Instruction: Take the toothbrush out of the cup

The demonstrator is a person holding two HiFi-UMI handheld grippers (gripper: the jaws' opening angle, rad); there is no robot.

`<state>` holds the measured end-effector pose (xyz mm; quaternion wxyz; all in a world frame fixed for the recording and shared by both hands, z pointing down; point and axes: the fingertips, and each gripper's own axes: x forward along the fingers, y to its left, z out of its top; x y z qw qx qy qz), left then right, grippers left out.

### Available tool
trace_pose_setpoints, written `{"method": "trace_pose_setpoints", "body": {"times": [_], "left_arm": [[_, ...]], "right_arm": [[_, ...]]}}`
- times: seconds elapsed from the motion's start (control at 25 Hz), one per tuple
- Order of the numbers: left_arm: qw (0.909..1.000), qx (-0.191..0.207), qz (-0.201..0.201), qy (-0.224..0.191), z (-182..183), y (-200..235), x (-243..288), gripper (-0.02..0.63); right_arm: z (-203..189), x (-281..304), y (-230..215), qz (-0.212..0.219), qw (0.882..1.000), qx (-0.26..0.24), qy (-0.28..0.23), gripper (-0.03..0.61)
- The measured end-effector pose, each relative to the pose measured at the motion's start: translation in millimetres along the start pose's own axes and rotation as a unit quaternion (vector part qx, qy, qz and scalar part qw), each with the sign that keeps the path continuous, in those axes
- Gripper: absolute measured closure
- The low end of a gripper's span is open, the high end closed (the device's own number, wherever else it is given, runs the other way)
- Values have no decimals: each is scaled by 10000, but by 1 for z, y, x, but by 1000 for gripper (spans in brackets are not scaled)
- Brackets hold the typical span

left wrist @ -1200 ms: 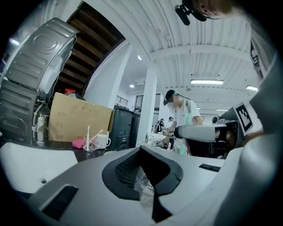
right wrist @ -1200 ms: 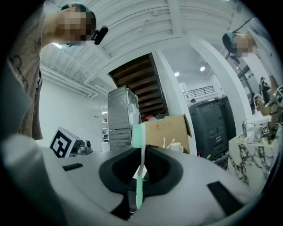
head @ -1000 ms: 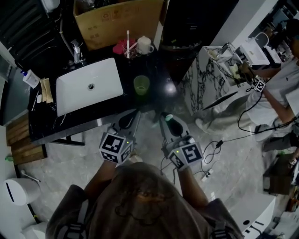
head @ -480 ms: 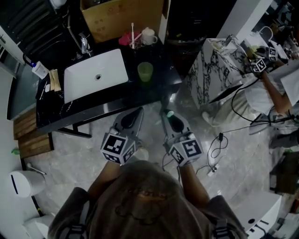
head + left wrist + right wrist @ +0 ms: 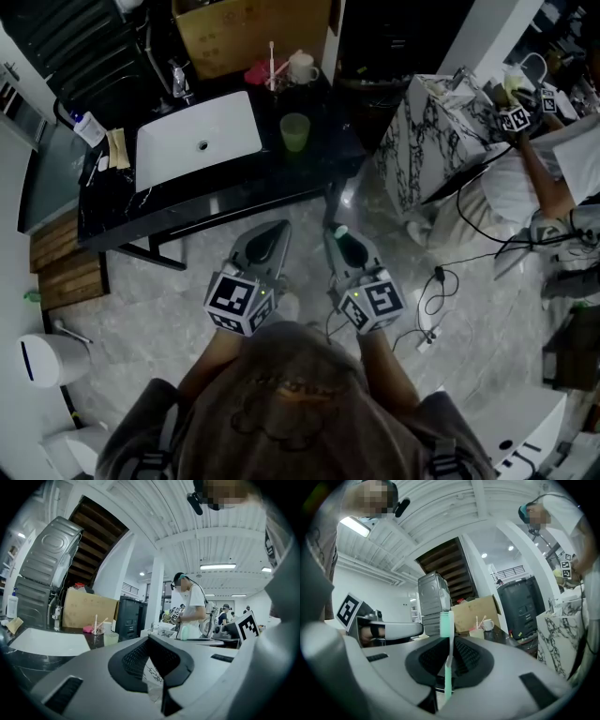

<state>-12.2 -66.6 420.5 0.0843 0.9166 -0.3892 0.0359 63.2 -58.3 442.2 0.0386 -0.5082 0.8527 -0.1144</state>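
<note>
My right gripper (image 5: 446, 641) is closed on the green toothbrush (image 5: 446, 620). The jaws pinch its handle, so the bristle head stands upright above them. I judge that grip is meant to keep the brush from rolling or slipping while I carry it.

The brush is out of the green cup (image 5: 294, 131). The cup stands alone on the black worktop (image 5: 314, 169), at about twelve o'clock from my grippers and well apart from them.

My left gripper (image 5: 267, 236) has its jaws together with nothing between them. It hangs just beside the right one, and I read it as simply kept out of the way.

Both grippers hang over the pale marbled floor (image 5: 141, 281), not over the worktop.

The white sink (image 5: 230, 127) sits at eleven o'clock, with a tap (image 5: 178, 77) behind it. At the back of the worktop are a white mug (image 5: 302, 67) and a holder (image 5: 272, 73) with more brushes, in front of a cardboard box (image 5: 248, 33).

A marble-patterned block (image 5: 427, 131) stands at two o'clock. Beyond it another person (image 5: 553, 178) works with a marked gripper. Cables (image 5: 436, 281) trail across the floor at three o'clock, and I would avoid them when stepping.
</note>
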Motion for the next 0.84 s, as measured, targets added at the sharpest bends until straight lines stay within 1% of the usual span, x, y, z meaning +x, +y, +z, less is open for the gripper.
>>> {"method": "trace_pose_setpoints", "body": {"times": [0.44, 0.84], "left_arm": [[10000, 12, 7, 2, -2, -11, -11, 614], [10000, 65, -41, 32, -1, -15, -4, 614]], "right_arm": [[-4, -10, 5, 11, 10000, 9, 4, 557], [-3, -6, 1, 75, 10000, -32, -3, 557]]}}
